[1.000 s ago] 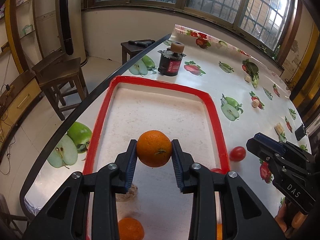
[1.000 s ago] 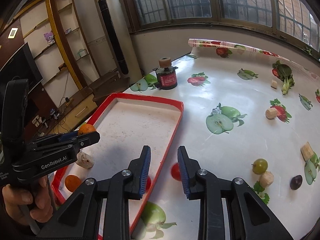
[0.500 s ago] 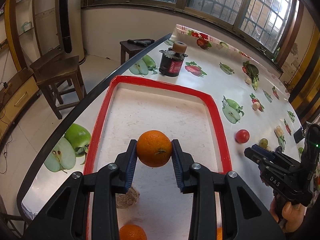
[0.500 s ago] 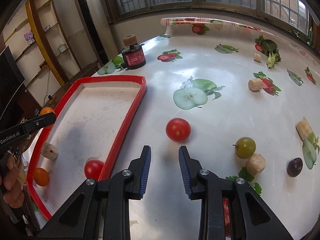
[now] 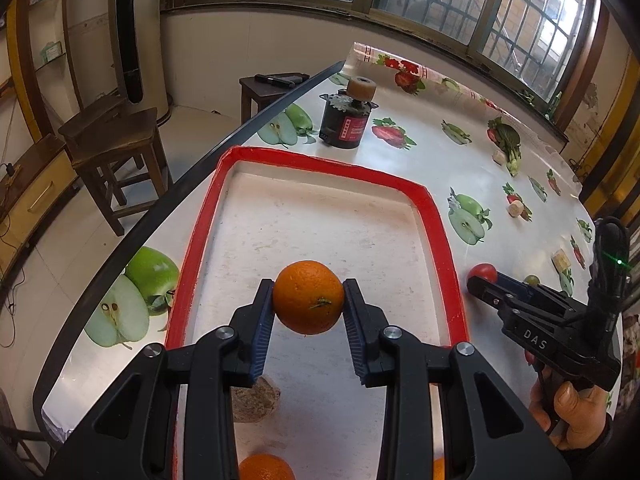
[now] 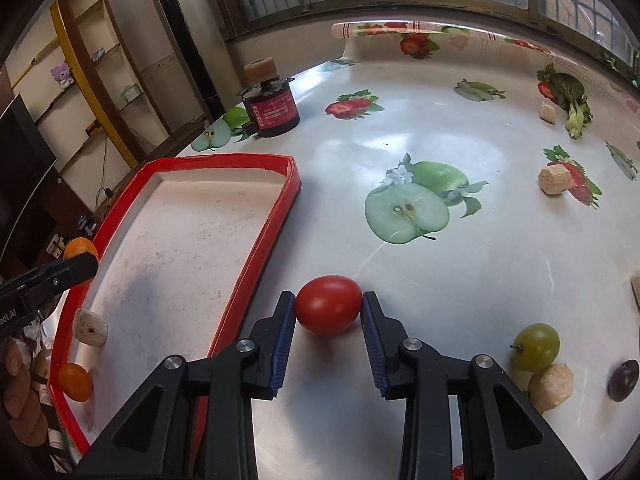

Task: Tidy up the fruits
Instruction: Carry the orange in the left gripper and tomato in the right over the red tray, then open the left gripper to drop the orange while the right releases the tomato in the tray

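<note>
My left gripper is shut on an orange and holds it above the red-rimmed tray. In the right wrist view my right gripper is down at the table just right of the tray. A red tomato lies on the table between its blue pads. The jaws are opening, and the fingertips stand right at the tomato's sides. The left wrist view shows that tomato just beyond the right gripper's tips. A small orange lies in the tray's near corner.
A cork-like chunk lies in the tray. A green grape, a dark grape and another cork chunk sit right of the tomato. A black jar stands beyond the tray. The table edge and a wooden stool are on the left.
My right gripper came down and forward, so the tomato that lay ahead of it now sits between its slightly wider jaws. The left gripper kept still with the orange.
</note>
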The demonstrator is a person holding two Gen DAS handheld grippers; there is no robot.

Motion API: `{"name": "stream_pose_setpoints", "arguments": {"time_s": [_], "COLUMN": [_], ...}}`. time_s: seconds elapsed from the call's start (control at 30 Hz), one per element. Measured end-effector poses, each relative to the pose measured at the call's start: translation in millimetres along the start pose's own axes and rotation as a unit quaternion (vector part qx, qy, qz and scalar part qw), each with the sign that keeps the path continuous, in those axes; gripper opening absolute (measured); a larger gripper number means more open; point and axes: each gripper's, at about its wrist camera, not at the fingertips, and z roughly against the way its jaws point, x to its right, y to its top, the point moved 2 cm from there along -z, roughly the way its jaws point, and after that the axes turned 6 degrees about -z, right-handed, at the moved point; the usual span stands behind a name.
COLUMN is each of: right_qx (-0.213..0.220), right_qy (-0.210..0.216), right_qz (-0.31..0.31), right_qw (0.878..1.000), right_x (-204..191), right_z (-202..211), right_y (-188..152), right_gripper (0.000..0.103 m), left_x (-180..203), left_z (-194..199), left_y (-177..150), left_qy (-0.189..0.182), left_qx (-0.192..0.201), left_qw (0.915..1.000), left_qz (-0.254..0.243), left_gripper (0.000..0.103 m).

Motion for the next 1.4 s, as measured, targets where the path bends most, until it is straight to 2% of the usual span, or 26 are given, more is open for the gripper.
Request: {"name": "stream_pose_setpoints", "arguments": {"time_s": [0.23,0.43,0.8,1.23,1.37,1.4], "right_qx": [0.030,0.036,0.012,-0.025,-0.029,-0.028], "right_qy": [0.017,0.039,0.051,0.052,0.045,0.045], "right_qz": [0.014,0.039,0.061,0.076,0.082,0.082], "right_qw": [0.999,0.998,0.997,0.995,0.995,0.995], "right_x": [-19,-52,-82,-89,-90,-90], "right_z": [29,32,6,-21,-22,-21], "right_y": [7,13,8,-2,-4,-4], "right_gripper": [0.034,0.034,0.034,0.034,0.035,0.035], "left_x": [-2,-13,-30,-32,-31,-31], "left_z": [-2,-4,-21,-41,-36,-34], "left_y": [2,5,8,-1,-2,-2], "left_qy": [0.001,0.014,0.035,0.041,0.051,0.052], "left_qx": [0.000,0.000,-0.019,-0.057,-0.052,-0.051], "left_qw": [1.0000,0.9999,0.9992,0.9975,0.9973,0.9973], "left_qz": [0.001,0.002,0.008,0.009,0.009,0.009], "left_gripper": [0.031,0.031,0.031,0.032,0.034,0.041]}}
